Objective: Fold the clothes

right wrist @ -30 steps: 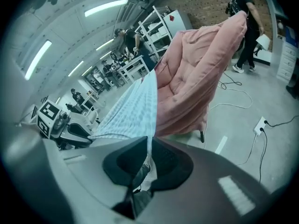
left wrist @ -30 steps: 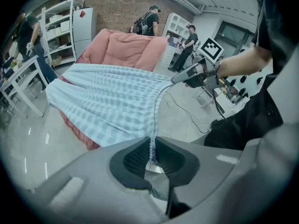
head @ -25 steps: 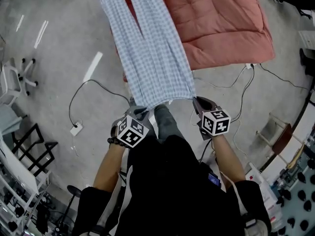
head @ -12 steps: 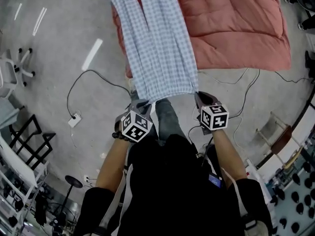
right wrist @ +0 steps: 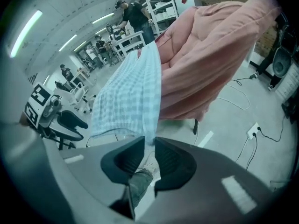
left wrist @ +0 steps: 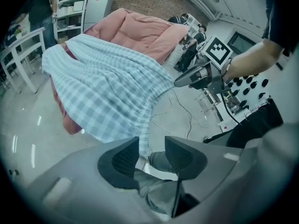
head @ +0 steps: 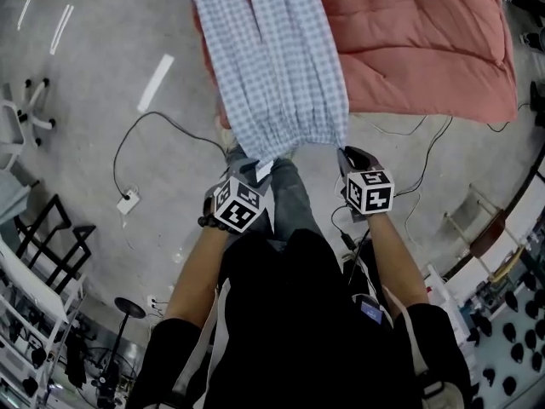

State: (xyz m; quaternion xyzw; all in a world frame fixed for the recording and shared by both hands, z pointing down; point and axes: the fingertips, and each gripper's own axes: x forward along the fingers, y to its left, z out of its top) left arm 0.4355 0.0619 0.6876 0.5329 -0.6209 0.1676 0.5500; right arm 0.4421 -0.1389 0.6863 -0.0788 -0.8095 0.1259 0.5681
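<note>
One garment (head: 274, 66), one quilt (head: 417, 41), two claws (left wrist: 153, 149) (right wrist: 149, 154)

The trousers (head: 277, 66) are thin woven cloth in a blue-and-white check, matt, and puckered along the gathered waistband. They lie over the left edge of the quilt (head: 417, 41), which is salmon-pink padded cloth, puffy, stitched in lines, soft and matt. Round the quilt the floor (head: 85, 75) is grey, smooth and polished, glossy enough to mirror strip lights. Left of and below the quilt, a power strip (head: 129, 201) looks like white plastic and a rack (head: 51, 233) like thin black metal. Below the quilt, the person's jeans (head: 294, 203) are grey denim and the top (head: 289, 313) is plain black matt cloth.
</note>
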